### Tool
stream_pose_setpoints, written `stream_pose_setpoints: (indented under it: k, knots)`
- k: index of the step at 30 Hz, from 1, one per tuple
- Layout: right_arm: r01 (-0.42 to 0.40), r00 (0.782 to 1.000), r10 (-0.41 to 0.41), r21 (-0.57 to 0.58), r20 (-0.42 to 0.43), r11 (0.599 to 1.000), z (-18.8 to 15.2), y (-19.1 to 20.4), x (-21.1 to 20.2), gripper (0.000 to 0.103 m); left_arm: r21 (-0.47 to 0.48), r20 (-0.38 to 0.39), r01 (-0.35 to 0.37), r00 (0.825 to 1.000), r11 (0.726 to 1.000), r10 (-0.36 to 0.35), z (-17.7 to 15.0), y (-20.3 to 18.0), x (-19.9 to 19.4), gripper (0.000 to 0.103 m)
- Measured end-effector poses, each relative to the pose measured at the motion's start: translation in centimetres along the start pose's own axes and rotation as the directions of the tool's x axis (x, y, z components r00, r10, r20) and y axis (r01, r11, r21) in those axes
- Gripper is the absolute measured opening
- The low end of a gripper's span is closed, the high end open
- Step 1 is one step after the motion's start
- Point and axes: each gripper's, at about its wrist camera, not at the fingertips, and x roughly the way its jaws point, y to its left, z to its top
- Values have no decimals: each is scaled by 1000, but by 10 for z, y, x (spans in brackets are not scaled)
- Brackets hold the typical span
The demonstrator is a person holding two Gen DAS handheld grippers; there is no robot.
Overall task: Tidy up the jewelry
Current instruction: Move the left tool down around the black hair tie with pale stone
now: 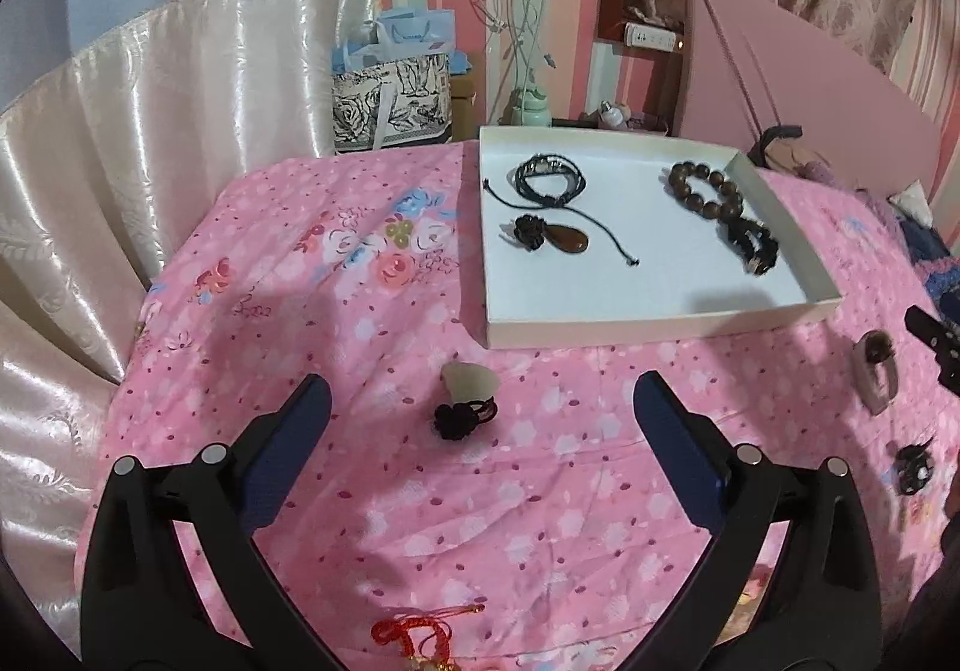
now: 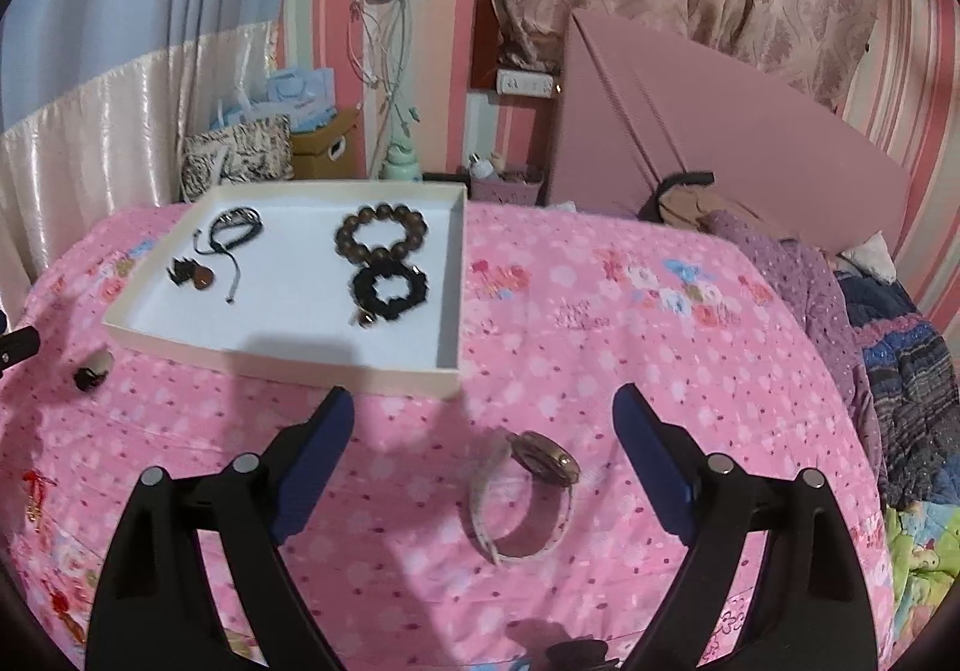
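Left gripper (image 1: pixel 480 419) spread wide, empty, over pendant (image 1: pixel 467 398) on quilt (image 1: pixel 336 311). Right gripper (image 2: pixel 483 431) wide too, empty, above watch (image 2: pixel 528 497). Tray (image 1: pixel 660 326) at one o'clock of pendant, holding beads (image 1: pixel 705 188), cords (image 1: pixel 549 179).

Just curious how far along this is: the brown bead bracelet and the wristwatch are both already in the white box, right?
Not quite. The brown bead bracelet is in the white box, but the wristwatch lies on the pink bedspread, between the open right gripper fingers, as the right wrist view shows.
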Motion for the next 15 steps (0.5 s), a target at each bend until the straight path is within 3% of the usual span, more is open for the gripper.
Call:
stream_pose_setpoints:
  k: [11, 15]
  knots:
    - [37, 998, -36, 26, -47, 999, -21, -18, 23, 88, -21, -68, -9, 998, 1000, 8, -9, 1, 44, 100]
    - [13, 998, -10, 55, -60, 998, -22, -24, 27, 88, -51, -62, 1, 998, 999, -4, -9, 7, 45, 99]
